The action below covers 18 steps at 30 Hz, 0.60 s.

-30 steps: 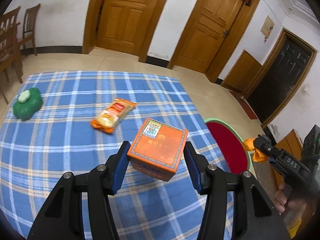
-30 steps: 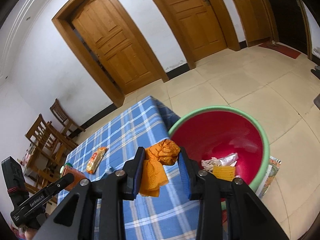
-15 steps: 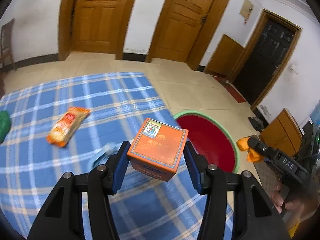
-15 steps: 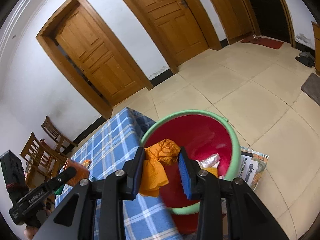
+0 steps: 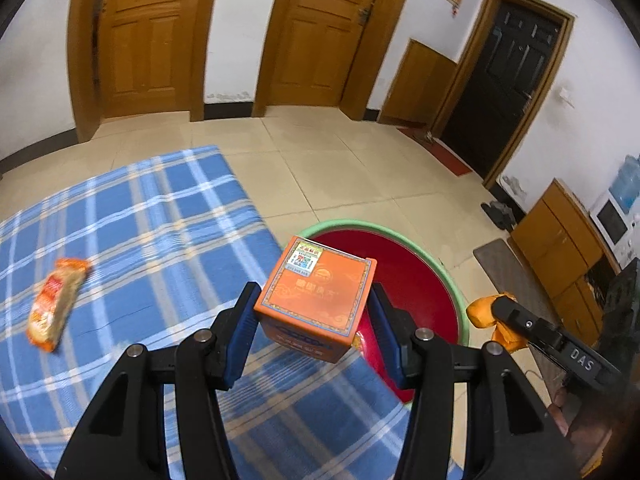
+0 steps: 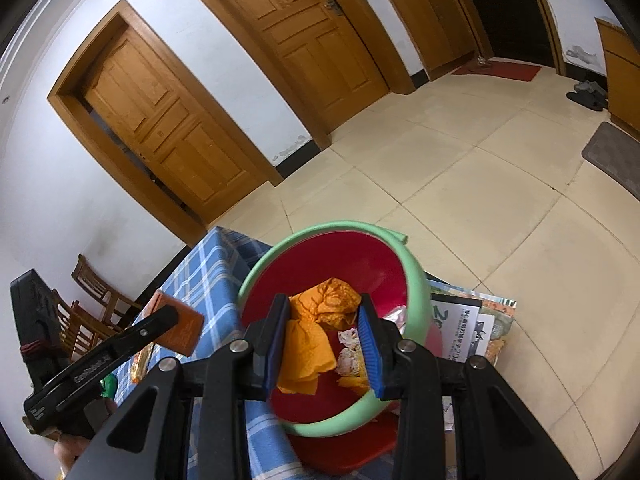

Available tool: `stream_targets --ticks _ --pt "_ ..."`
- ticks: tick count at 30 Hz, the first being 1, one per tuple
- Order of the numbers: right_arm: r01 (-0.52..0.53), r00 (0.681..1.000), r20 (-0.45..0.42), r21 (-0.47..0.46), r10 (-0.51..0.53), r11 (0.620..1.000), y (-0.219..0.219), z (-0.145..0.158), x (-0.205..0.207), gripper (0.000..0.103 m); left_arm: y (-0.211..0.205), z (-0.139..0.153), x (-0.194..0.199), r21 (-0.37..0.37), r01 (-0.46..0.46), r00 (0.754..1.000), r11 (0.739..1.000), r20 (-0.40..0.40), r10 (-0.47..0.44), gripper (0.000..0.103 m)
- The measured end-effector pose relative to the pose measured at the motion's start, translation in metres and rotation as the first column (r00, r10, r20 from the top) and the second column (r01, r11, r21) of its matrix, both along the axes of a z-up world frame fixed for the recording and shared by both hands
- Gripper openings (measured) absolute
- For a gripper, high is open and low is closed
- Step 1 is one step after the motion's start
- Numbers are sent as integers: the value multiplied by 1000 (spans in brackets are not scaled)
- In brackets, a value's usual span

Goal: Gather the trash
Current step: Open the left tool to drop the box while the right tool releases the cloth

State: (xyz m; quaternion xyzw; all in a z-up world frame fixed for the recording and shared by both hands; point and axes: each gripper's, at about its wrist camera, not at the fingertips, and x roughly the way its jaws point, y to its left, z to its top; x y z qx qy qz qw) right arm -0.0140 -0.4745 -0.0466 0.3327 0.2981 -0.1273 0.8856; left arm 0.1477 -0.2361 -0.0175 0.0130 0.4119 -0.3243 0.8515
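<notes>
- Tan floor tiles and wooden doors are surrounding a counter (image 5: 132, 220) under a blue plaid cloth; a red basin with a green rim (image 6: 416, 276) is sitting on the floor beside it.
- The left gripper (image 5: 312, 330) is angling downward, its fingers clamping an orange box (image 5: 316, 300) at the counter's edge.
- The right gripper (image 6: 322, 338) is hanging over the basin, fingers pinching a crumpled orange wrapper (image 6: 316, 320).
- Since a second ago, both have been swinging from the counter toward the basin.
- A snack packet (image 5: 56, 304) is lying on the cloth.

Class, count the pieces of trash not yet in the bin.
3: orange box in the left tool, orange paper in the right tool, snack packet on the table; others may be hidden.
</notes>
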Motion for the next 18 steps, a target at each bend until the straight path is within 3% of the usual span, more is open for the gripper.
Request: stream_targets --ticks 8,18 --pt "27 999 -22 23 -27 999 -17 -15 -3 37 -44 -20 9 41 58 998 997 -20 -57 54" --pt "30 998 -50 43 -28 999 -27 -28 3 37 -60 -32 17 60 70 997 996 -49 -67 54"
